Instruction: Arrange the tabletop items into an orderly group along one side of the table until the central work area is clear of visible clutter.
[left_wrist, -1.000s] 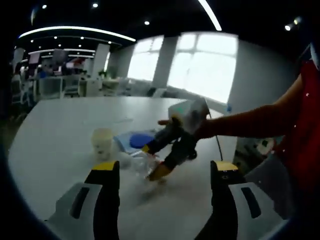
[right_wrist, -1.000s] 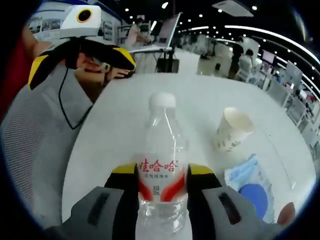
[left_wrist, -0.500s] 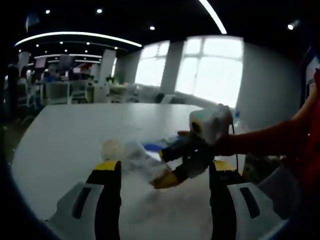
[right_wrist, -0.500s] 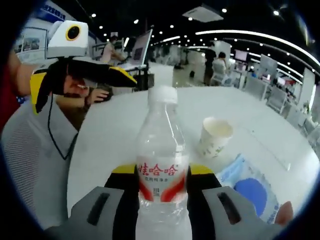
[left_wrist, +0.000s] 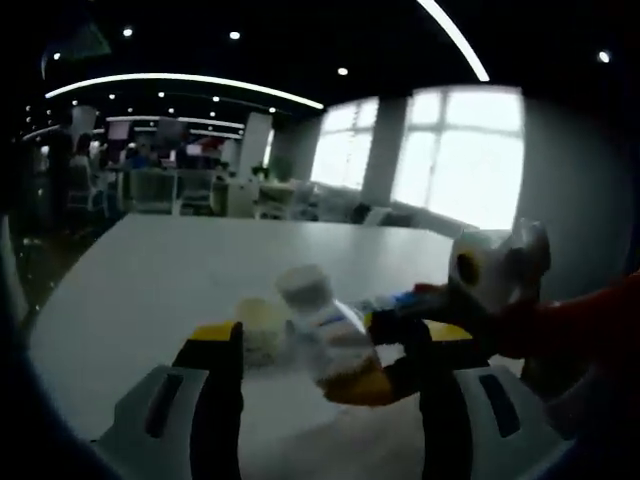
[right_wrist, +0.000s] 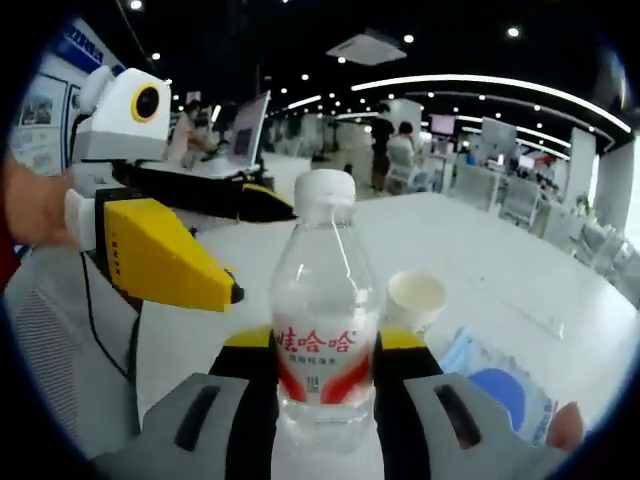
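My right gripper (right_wrist: 315, 345) is shut on a clear water bottle (right_wrist: 322, 300) with a white cap and a red label, holding it upright above the white table (right_wrist: 480, 270). Seen from the left gripper view, the bottle (left_wrist: 318, 322) tilts, with the right gripper (left_wrist: 362, 352) around its lower part. My left gripper (left_wrist: 328, 334) is open, its jaws wide apart, with the bottle in front of them. In the right gripper view the left gripper (right_wrist: 205, 240) hangs open close to the bottle's left. A white paper cup (right_wrist: 414, 300) and a blue packet (right_wrist: 498, 385) lie behind.
The paper cup (left_wrist: 261, 326) and blue packet (left_wrist: 392, 300) sit near the table's near edge (left_wrist: 70, 330). A grey chair back (right_wrist: 60, 340) stands at the left. A person's arm (left_wrist: 585, 320) reaches in. Desks and people fill the far room.
The right gripper has raised the bottle and carried it toward the left gripper. The two grippers now stand much closer together. Cup and packet stayed on the table.
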